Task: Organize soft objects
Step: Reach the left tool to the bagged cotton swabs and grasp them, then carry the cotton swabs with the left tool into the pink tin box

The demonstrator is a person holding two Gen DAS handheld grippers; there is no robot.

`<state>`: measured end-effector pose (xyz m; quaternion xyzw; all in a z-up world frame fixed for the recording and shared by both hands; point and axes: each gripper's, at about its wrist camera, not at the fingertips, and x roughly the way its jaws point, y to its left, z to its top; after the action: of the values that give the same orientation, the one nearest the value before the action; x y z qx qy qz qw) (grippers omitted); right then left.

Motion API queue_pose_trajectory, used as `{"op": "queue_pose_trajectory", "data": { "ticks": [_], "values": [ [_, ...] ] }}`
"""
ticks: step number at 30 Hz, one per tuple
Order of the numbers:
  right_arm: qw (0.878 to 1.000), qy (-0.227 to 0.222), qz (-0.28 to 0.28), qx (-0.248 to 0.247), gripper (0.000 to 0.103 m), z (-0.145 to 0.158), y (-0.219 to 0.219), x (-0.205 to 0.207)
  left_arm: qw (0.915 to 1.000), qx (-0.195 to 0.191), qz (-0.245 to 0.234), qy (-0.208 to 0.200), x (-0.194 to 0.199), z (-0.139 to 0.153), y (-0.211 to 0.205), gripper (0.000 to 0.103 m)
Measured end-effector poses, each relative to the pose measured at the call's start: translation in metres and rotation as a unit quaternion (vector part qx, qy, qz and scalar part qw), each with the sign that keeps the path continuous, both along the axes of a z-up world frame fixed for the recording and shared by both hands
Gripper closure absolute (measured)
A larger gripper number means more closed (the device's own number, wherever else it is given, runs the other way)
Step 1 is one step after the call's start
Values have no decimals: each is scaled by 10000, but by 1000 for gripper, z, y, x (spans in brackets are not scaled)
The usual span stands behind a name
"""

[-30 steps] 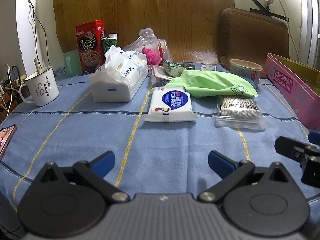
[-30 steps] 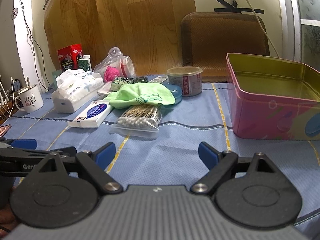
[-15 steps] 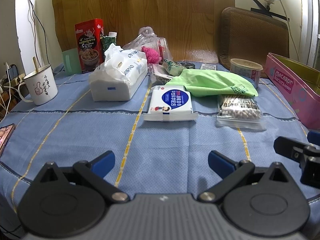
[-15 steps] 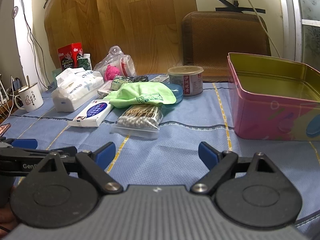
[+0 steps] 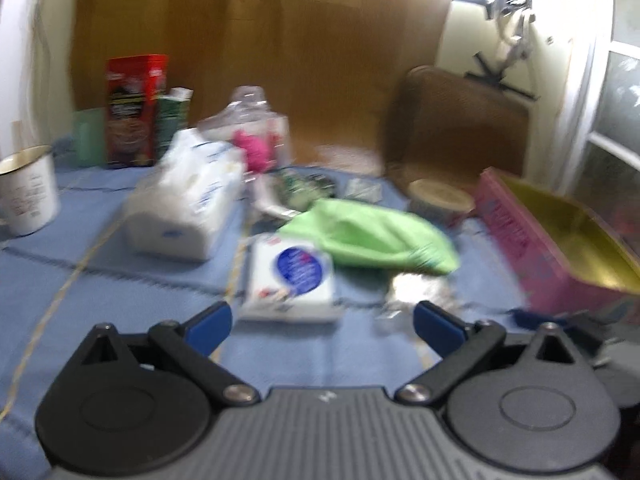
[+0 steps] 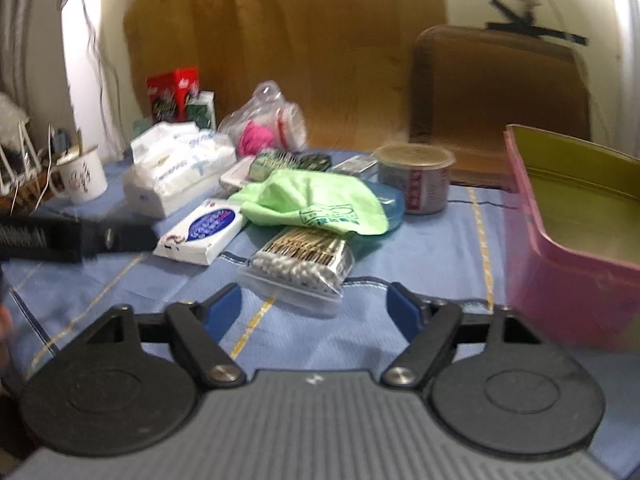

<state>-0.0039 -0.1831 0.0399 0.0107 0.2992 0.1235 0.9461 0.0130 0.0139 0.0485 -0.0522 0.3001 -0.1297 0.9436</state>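
Observation:
A green cloth [image 5: 372, 232] [image 6: 316, 200] lies mid-table on the blue tablecloth. In front of it lie a small white tissue pack with a blue oval [image 5: 294, 276] [image 6: 204, 232] and a clear bag of cotton swabs [image 6: 304, 268] [image 5: 412, 292]. A large white tissue pack [image 5: 188, 204] [image 6: 180, 172] sits to the left. An open pink tin [image 5: 560, 248] [image 6: 576, 232] stands at the right. My left gripper [image 5: 322, 322] is open and empty, just short of the small tissue pack. My right gripper [image 6: 314, 306] is open and empty, just short of the swab bag.
A white mug [image 5: 26, 196] [image 6: 82, 176] stands at the left. A red box [image 5: 134, 112], a plastic bag with pink contents [image 6: 264, 132] and a round can [image 6: 416, 180] stand behind the pile. A brown chair back [image 6: 496, 100] is behind the table.
Both grippers have moved forward toward the pile, and both views are now motion-blurred. The left gripper has turned right, bringing the pink tin into its view. Both stay open.

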Motion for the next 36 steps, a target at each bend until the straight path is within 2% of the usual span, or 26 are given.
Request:
{"op": "queue_pose_trajectory", "data": {
  "ticks": [1,3,5,8,9,11,12,13,17,21,23,25,29,33,36],
  "values": [
    [9999,81,54,-33,33,-2,0,6,10000,-32,-78,-7,7,1,-4,11],
    [9997,212,149,-35,35,-6,0,17,9997,-84,-215,75,23,-1,-12,17],
    [9993,314,206,-36,36,-10,0,28,9984,-232,-431,292,41,-7,-21,28],
    [9989,360,274,-93,37,-13,2,38,9954,-300,-702,584,64,-19,-37,37],
    [9987,376,314,-129,42,-14,3,41,9950,-260,-719,647,68,-23,-41,40],
    [9983,367,428,-111,46,-18,4,44,9926,-223,-845,848,79,-34,-49,52],
    [9982,329,487,-143,56,-18,5,44,9910,-263,-870,979,83,-40,-52,52],
    [9980,290,520,-196,64,-18,7,43,9915,-316,-874,911,81,-41,-52,61],
    [9981,356,479,157,69,-12,-1,29,9894,-422,-972,992,56,-34,-48,67],
    [9951,437,684,573,70,-6,-9,-11,9861,-666,-1134,1013,15,-22,-35,67],
    [9950,287,709,646,70,-2,-10,-31,9858,-644,-1274,880,-1,-11,-38,67],
    [9968,-47,609,519,70,5,-10,-42,9864,-553,-1419,618,-8,4,-49,66],
    [9964,-796,92,274,70,27,-23,-50,9843,-418,-1712,120,-1,34,-85,65],
    [9915,-1134,-605,217,70,40,-64,-45,9749,-415,-2182,-178,18,54,-140,65],
    [9861,-1242,-1106,68,70,42,-94,-41,9676,-384,-2477,-293,29,56,-186,65]
  ]
}}
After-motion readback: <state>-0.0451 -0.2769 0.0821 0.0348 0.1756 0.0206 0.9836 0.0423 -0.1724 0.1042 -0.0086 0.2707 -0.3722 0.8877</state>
